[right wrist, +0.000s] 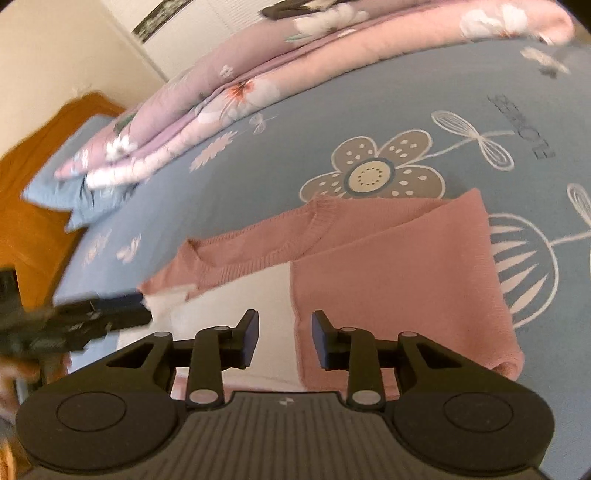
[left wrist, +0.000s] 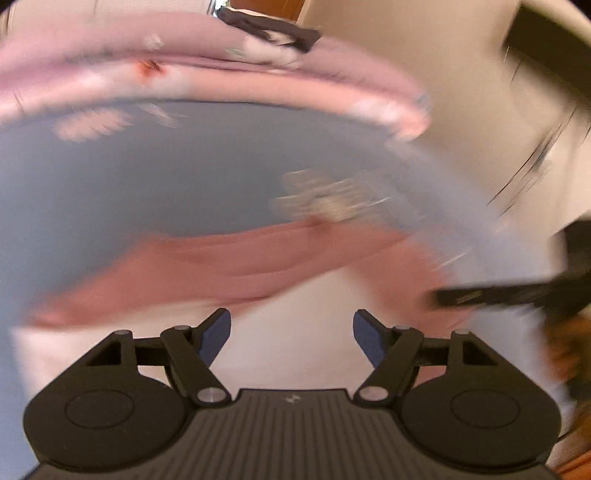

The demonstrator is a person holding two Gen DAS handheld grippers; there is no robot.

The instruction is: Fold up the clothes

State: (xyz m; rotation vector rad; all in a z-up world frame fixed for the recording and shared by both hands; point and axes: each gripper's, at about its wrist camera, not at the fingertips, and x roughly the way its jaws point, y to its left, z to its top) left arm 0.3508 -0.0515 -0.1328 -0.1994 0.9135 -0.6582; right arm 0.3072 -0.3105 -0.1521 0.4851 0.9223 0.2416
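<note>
Pink sweater (right wrist: 388,266) lies on the blue sheet (right wrist: 258,166), its right side folded in over a white panel (right wrist: 258,295); collar points toward the big flower print (right wrist: 373,171)

Right gripper (right wrist: 283,341) sits over the sweater's near part, above the edge where pink meets white. Jaws narrow-gapped, nothing between them, pads not pressing cloth

Left gripper (left wrist: 291,338) hovers over the sweater's white part (left wrist: 295,332), jaws wide apart, nothing gripped. That view is heavily motion-blurred, pink band (left wrist: 221,266) of the sweater just beyond the fingers

Each gripper shows in the other's view: the left one at the sweater's left edge, by the white corner; the right one as a dark blurred bar at the sweater's right side, can't tell contact

Folded floral quilt (right wrist: 240,96) lies well beyond the sweater along the far side of the sheet, a dark item (left wrist: 269,27) on top of it. Blue pillow (right wrist: 74,184) at the quilt's left end
</note>
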